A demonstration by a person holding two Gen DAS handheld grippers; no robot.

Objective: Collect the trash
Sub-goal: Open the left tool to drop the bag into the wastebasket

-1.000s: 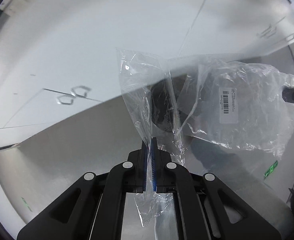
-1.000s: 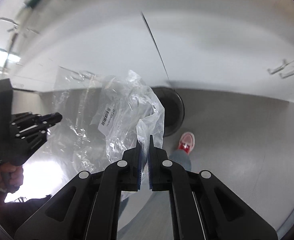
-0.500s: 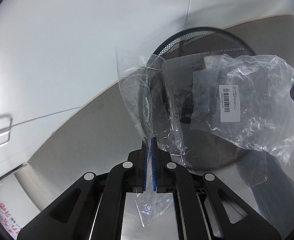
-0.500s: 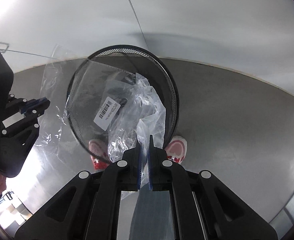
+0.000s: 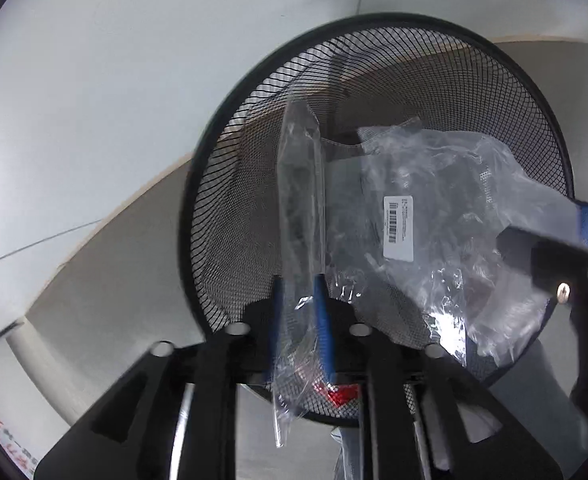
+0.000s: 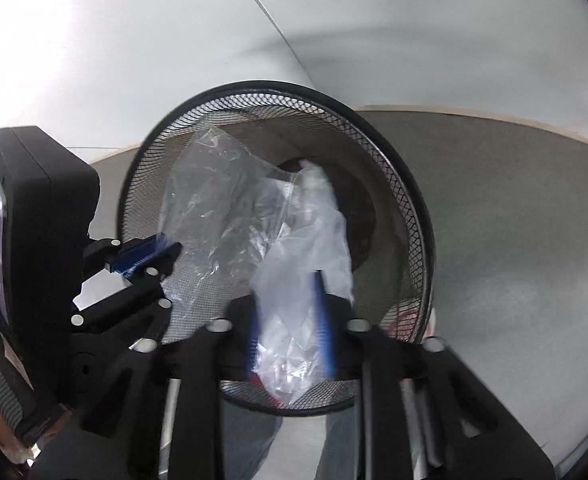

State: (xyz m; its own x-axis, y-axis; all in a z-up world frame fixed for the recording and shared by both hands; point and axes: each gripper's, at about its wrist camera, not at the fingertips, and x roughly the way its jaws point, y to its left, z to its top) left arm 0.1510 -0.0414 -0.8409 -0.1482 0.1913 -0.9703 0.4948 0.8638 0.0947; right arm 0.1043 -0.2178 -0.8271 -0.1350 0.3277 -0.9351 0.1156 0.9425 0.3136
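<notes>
While both grippers point down over the bin:
Left gripper [image 5: 298, 280]: jaws just opened, narrow gap; flat bag [image 5: 300, 204] between the blue pads, not pinched.
Flat bag: upright, hanging into the bin's left half.
Bin [image 5: 229, 184]: black mesh, on grey floor by a white wall.
Right gripper [image 6: 289, 280]: jaws just opened, wider; crumpled bag [image 6: 306, 240] loose between them, over the bin.

Two clear plastic bags [image 5: 300, 208] [image 5: 434, 216], apparently loose, hang over the black mesh bin [image 5: 229, 216].
</notes>
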